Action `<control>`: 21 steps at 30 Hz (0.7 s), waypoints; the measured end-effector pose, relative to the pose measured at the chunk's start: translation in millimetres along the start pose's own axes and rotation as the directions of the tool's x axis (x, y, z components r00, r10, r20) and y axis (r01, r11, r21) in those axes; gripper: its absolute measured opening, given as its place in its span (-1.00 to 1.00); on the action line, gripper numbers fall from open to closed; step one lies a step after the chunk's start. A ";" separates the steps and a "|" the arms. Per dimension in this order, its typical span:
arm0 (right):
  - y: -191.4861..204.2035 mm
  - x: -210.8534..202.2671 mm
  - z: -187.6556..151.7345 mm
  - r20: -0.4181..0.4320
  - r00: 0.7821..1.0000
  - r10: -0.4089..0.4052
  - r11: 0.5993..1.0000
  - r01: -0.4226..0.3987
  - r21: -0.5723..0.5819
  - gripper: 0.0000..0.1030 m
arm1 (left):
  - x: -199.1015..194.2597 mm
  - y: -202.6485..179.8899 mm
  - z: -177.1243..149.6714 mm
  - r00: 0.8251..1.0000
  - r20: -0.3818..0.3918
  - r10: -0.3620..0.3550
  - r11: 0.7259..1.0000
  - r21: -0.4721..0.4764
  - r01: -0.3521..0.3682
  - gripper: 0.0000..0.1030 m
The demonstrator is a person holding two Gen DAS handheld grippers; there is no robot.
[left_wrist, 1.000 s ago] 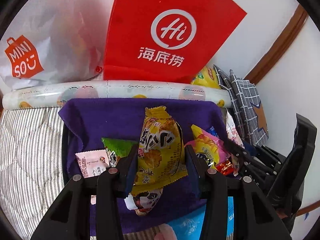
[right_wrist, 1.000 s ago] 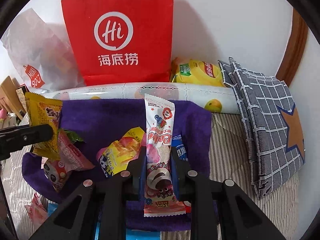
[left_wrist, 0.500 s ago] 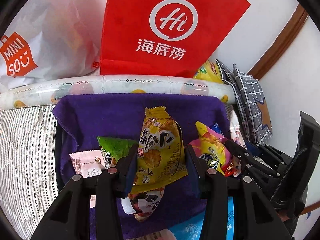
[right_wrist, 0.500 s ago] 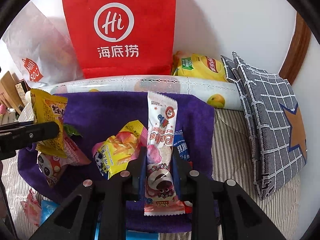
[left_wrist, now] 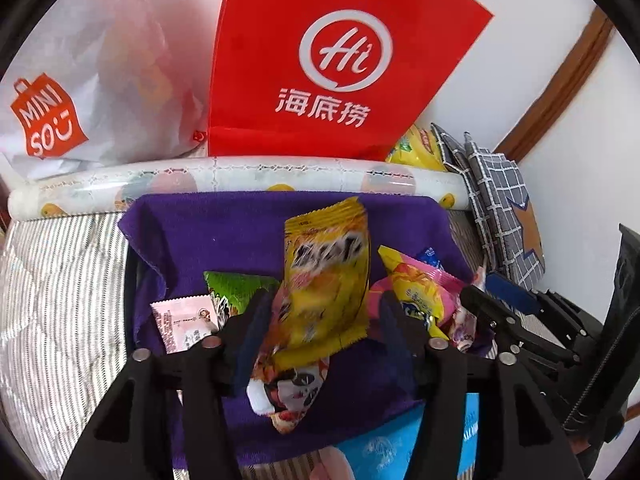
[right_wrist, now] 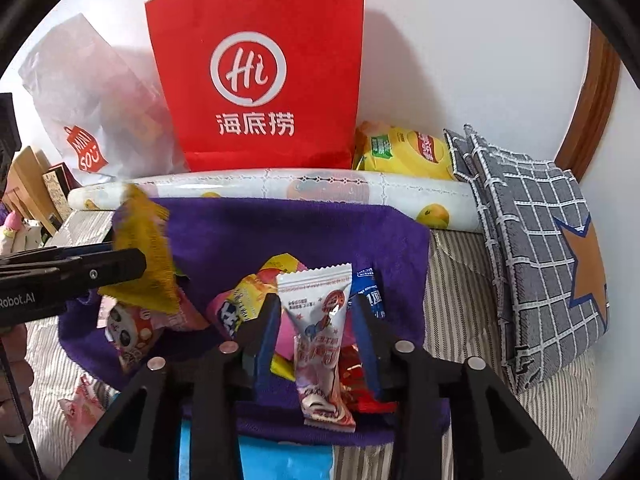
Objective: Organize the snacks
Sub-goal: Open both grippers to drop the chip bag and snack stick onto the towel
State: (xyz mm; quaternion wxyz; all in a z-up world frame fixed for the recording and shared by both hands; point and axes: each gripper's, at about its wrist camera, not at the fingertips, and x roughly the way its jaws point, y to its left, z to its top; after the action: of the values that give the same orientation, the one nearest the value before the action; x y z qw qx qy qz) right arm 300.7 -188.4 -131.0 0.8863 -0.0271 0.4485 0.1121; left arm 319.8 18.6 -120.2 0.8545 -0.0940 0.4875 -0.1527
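Snacks sit heaped on a purple cloth (left_wrist: 224, 236) that lines a dark tray: a green packet (left_wrist: 236, 292), a small pink sachet (left_wrist: 182, 322), a pink-and-yellow bag (left_wrist: 420, 292) and a panda-printed pack (left_wrist: 288, 392) among them. Two more are being dropped in right now. The yellow packet (left_wrist: 324, 280) hangs blurred between the jaws of the left gripper (left_wrist: 320, 320), which have just been opening; the pads stand clear of its sides, so it looks released and falling toward the panda pack beneath. The white bar wrapper (right_wrist: 320, 328) is in the same state inside the right gripper (right_wrist: 316, 332): those jaws have also just been opening, there is daylight on both sides of the wrapper, and it tilts loose over the red candy (right_wrist: 360, 380) and the pink-and-yellow bag (right_wrist: 244, 304).

So the step in hand, as I judge it, is the release of both items onto the cloth. Next, each gripper likely needs to lift back clear of the pile, then reach for strays: a pink packet (right_wrist: 82, 404) lies off the cloth on the striped bedding (right_wrist: 472, 280), and a blue pack (right_wrist: 280, 460) pokes out under the front edge.

Behind the cloth runs a fruit-printed roll (left_wrist: 224, 176), then a red paper bag (left_wrist: 340, 60), a white shopping bag (left_wrist: 80, 92), a yellow chip bag (right_wrist: 404, 152) and a grey checked cushion (right_wrist: 540, 248) by the wall.
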 end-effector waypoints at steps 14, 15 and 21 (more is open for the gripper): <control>32.9 -65.1 -19.3 0.058 0.998 0.013 1.000 -0.013 0.011 0.04 | -69.1 -1.8 -32.1 0.998 0.054 0.039 0.999 0.004 -0.039 0.26; 36.4 -69.2 -22.3 0.060 0.998 0.020 1.000 -0.020 0.009 0.04 | -75.3 -1.1 -36.4 0.997 0.058 0.042 0.999 0.001 -0.042 0.26; 57.1 -88.3 -41.5 0.066 0.997 0.040 0.999 -0.040 0.005 0.04 | -98.6 7.5 -60.6 0.996 0.062 0.058 0.998 -0.017 -0.057 0.27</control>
State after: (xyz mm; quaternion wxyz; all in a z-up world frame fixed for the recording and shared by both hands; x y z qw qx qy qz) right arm 204.7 -154.3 -82.0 0.8982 -0.0114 0.4199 0.1292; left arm 221.8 59.6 -73.9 0.8726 -0.0911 0.4644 -0.1211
